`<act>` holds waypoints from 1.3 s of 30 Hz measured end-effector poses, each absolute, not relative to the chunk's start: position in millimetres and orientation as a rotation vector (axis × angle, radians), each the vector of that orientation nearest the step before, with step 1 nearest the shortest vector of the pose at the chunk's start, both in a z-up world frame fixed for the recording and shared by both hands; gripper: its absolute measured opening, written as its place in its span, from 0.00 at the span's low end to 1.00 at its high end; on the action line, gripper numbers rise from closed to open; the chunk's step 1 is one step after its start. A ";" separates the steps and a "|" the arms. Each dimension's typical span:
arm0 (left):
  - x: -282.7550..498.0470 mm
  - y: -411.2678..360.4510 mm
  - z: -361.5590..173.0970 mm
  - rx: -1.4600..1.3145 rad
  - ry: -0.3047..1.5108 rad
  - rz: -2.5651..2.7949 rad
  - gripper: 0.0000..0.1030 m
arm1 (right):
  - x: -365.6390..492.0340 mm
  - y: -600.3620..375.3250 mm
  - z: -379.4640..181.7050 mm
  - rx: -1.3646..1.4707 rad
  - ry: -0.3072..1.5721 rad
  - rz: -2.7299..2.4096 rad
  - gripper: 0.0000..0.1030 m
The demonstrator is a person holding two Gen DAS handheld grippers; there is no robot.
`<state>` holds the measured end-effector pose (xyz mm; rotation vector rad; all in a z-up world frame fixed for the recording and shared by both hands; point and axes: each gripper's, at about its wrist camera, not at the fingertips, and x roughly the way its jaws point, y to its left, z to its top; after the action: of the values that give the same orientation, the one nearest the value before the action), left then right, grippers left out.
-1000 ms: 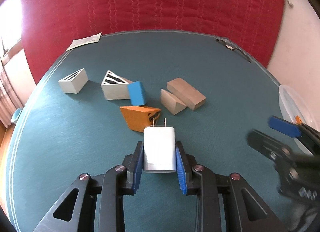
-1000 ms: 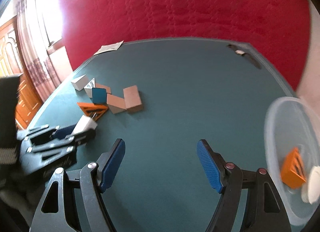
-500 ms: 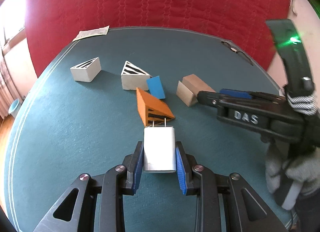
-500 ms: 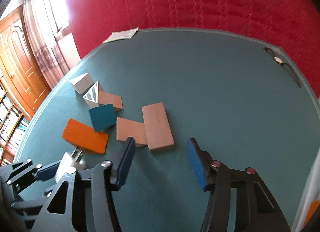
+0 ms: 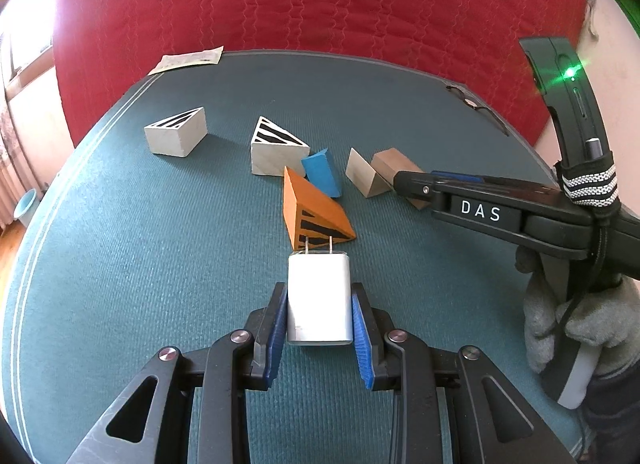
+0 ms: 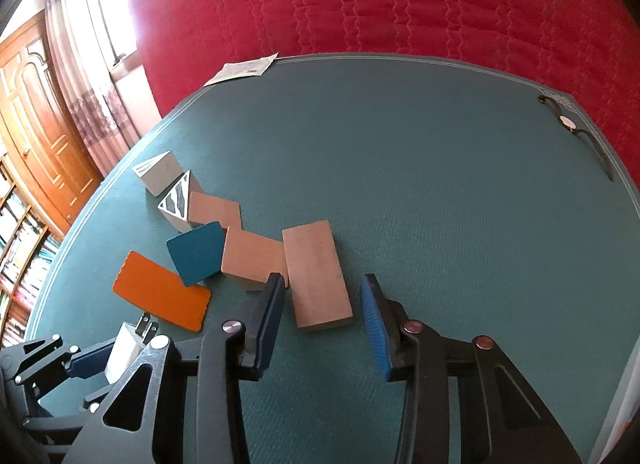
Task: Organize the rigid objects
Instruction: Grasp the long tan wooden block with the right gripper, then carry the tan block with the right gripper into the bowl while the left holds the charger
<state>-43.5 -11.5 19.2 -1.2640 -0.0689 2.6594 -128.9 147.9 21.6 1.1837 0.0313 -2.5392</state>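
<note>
Both wrist cameras look steeply down, close — sharing the blocks [image 5: 298, 168].

"DAS" in white letters on right tool [image 5: 416, 184] body

A round table [image 6: 440, 184] with a teal cloth filled the foreground. A red quilted cover [image 6: 380, 0] rose behind its far edge. To the left, bright daylight entered through a window [image 6: 116, 16] hung with a patterned curtain [image 6: 76, 76]. A brown panelled wooden door [image 6: 36, 132] stood beside the curtain, with packed bookshelves [image 6: 20, 248] lower left. A pale wall [image 5: 616, 76] showed at the right.
</note>
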 end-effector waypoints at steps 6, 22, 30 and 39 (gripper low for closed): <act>-42.9 -11.3 18.4 -1.254 -0.060 2.668 0.32 | -128.4 138.9 20.4 1.175 0.124 -2.571 0.39; -40.7 -10.0 18.1 -1.228 -0.042 2.665 0.31 | -99.0 159.4 18.8 1.171 0.142 -2.618 0.31; -34.3 1.5 19.3 -1.225 -0.035 2.628 0.31 | -67.2 194.8 30.0 1.142 0.006 -2.623 0.30; -24.3 17.5 25.3 -1.200 -0.019 2.605 0.31 | -37.0 214.7 35.8 1.146 -0.043 -2.595 0.29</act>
<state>-24.3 17.5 25.3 -1.2004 -0.0187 2.6048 -37.0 214.7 35.8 1.1461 -0.0428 -2.5947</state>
